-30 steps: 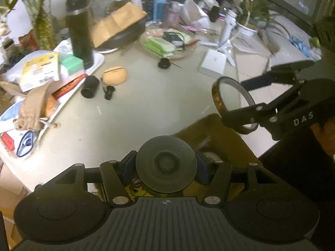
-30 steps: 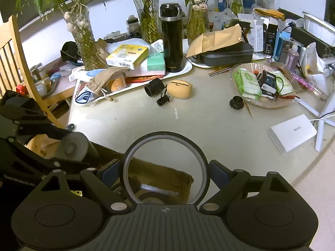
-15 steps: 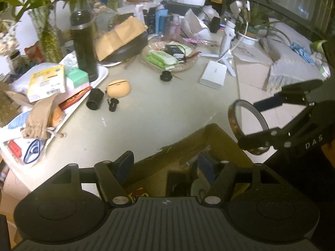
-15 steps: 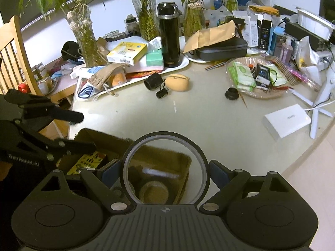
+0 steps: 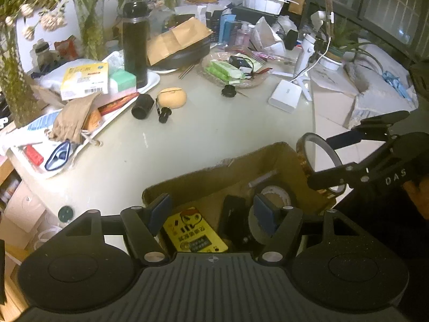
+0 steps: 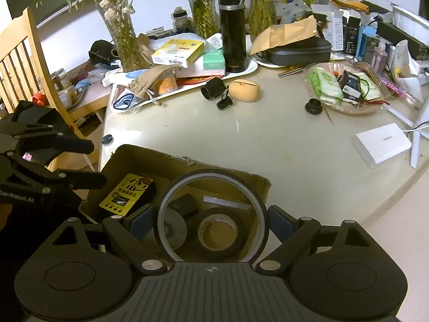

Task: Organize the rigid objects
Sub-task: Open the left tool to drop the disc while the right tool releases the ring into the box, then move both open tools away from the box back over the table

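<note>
An open cardboard box [image 5: 214,171] [image 6: 187,161] stands at the table's near edge. In it lie a yellow-labelled black pack [image 6: 128,194], a black tape roll [image 6: 217,241], a small black block [image 6: 185,204] and a grey disc [image 6: 174,230]. Above the box my left gripper [image 5: 213,212] [image 6: 88,163] stands open with nothing between its fingers. My right gripper [image 6: 211,220] [image 5: 321,161] is shut on a thin, wide tape ring [image 6: 211,173] [image 5: 301,155] and holds it upright over the box's right side.
On the table beyond the box lie a black cylinder [image 6: 213,88], a small black piece [image 6: 224,103], a tan case [image 6: 245,88], a black knob [image 6: 313,106] and a white box [image 6: 380,143]. Behind stand a cluttered white tray [image 6: 249,68], a black flask [image 6: 232,29] and plant vases. A wooden chair [image 6: 34,53] is at the left.
My left gripper has opened and let go of the grey disc, which now lies in the box. Both grippers have drawn back over the box. The right one still grips the ring.
</note>
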`<state>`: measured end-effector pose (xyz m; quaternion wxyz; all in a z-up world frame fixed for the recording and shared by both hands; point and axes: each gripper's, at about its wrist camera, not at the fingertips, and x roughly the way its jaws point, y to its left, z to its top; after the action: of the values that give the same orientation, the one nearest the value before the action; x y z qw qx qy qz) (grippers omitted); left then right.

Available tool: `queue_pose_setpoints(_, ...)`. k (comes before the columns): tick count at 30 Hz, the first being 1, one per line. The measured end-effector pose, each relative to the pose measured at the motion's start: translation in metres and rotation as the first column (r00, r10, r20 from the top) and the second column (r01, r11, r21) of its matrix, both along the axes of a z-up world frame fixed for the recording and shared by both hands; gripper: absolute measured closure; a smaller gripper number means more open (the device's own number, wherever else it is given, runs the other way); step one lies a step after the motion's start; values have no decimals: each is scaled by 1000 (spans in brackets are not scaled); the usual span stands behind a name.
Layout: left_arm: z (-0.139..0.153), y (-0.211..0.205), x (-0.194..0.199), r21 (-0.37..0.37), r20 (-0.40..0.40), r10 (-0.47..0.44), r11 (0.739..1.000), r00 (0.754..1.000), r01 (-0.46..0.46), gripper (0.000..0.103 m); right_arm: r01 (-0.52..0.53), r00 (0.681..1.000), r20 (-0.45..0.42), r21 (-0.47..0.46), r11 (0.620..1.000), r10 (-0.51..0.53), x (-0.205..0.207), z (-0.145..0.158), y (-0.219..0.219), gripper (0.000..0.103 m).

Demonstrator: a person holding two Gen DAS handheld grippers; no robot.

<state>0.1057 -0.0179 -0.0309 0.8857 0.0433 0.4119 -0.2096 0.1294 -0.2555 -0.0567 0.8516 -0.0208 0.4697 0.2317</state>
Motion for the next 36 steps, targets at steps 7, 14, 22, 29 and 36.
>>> queue_pose_setpoints(7,-2,9,-7,-13,2,11,1000,1000,-11,36,-34,999,9,-9,999,34,6,6,16,12)
queue_pose_setpoints(14,-3,14,-9,-24,8,23,999,1000,-22,36,-55,998,8,-27,998,55,21,6,30,6)
queue_pose_setpoints(22,-4,20,-9,-25,12,39,999,999,-38,36,20,999,-26,-27,999,-21,35,-7,23,0)
queue_pose_setpoints(29,-4,20,-6,-29,16,48,998,999,-47,36,24,999,-34,-43,999,-25,30,-13,19,0)
queue_pose_setpoints(36,-1,18,-2,-30,34,51,998,998,-50,36,17,999,-32,-49,999,-19,28,-14,19,0)
